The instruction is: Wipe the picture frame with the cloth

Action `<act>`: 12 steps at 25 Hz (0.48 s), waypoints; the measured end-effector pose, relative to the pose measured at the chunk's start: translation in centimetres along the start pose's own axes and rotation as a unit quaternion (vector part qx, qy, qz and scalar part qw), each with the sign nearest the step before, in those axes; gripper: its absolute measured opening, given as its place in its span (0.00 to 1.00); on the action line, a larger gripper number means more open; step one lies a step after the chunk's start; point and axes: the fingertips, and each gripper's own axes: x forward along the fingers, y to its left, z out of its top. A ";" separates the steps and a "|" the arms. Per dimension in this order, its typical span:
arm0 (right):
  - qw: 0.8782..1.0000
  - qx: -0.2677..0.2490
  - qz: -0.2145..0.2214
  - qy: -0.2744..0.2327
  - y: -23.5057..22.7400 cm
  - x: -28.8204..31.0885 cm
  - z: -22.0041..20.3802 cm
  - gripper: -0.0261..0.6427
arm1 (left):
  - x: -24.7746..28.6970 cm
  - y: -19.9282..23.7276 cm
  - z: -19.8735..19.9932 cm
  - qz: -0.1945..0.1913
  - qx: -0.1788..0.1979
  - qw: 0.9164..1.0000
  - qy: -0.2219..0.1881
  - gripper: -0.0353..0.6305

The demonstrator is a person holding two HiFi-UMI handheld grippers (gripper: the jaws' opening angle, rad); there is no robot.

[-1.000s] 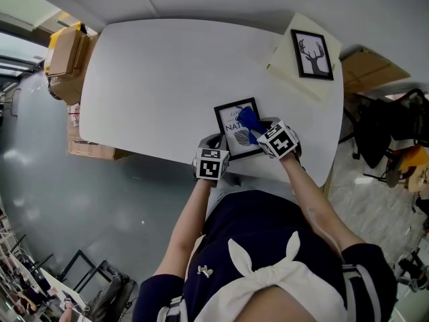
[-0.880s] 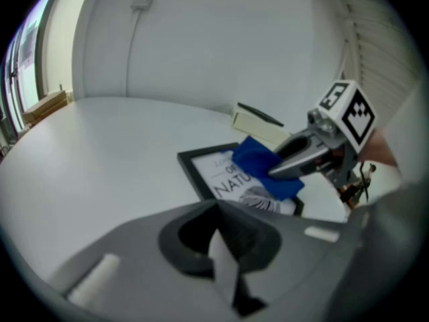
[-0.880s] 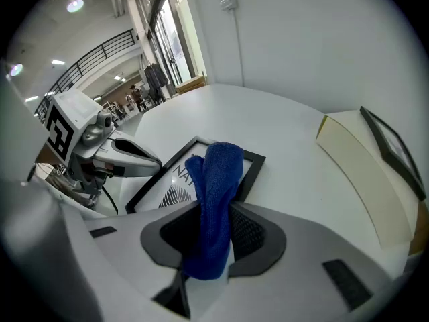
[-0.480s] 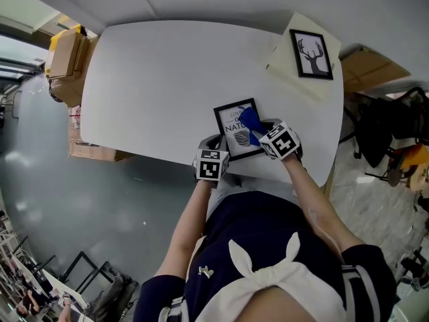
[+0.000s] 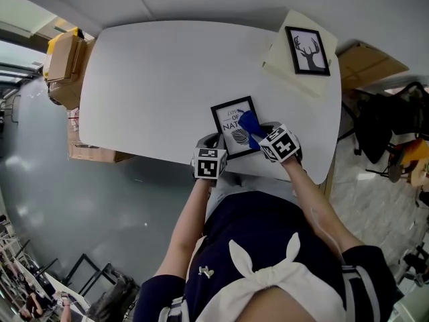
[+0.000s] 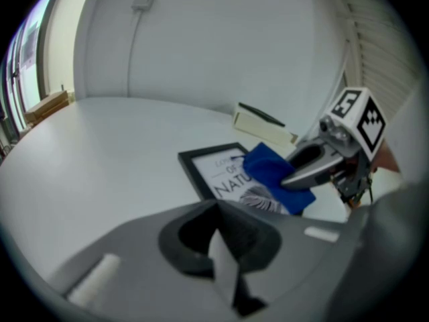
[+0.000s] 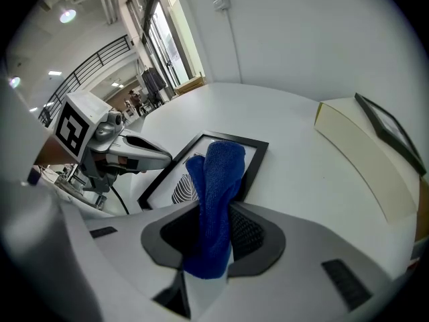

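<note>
A black picture frame (image 5: 230,119) with a leaf print lies flat near the table's front edge. My right gripper (image 5: 259,137) is shut on a blue cloth (image 5: 249,124), which hangs from its jaws onto the right half of the frame's glass. From the right gripper view, the cloth (image 7: 218,189) drapes over the frame (image 7: 257,156). My left gripper (image 5: 213,144) sits at the frame's near left corner, jaws together with nothing between them. Its own view shows the frame (image 6: 209,171) just ahead and the cloth (image 6: 271,170) under the right gripper (image 6: 292,176).
A second black frame (image 5: 307,50) with a deer print rests on a beige box (image 5: 280,60) at the table's back right. The white table (image 5: 161,79) ends just behind my grippers. Cardboard boxes (image 5: 64,56) stand off its left end.
The head view has shifted slightly. The right gripper and cloth stay on the frame's right half, and the left gripper holds its place at the corner.
</note>
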 end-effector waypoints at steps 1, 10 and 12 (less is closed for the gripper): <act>1.000 0.002 0.001 0.001 0.1 -0.1 -0.1 0.20 | 0.0 0.0 0.0 0.000 0.000 1.000 -0.001 0.06; 1.000 0.022 0.012 0.003 0.7 -0.5 -1.1 0.20 | -0.1 0.1 0.0 0.004 0.000 1.000 -0.002 0.06; 0.999 0.028 0.016 0.004 0.8 -0.5 -1.3 0.20 | -0.1 0.2 0.0 0.004 -0.004 1.000 -0.004 0.06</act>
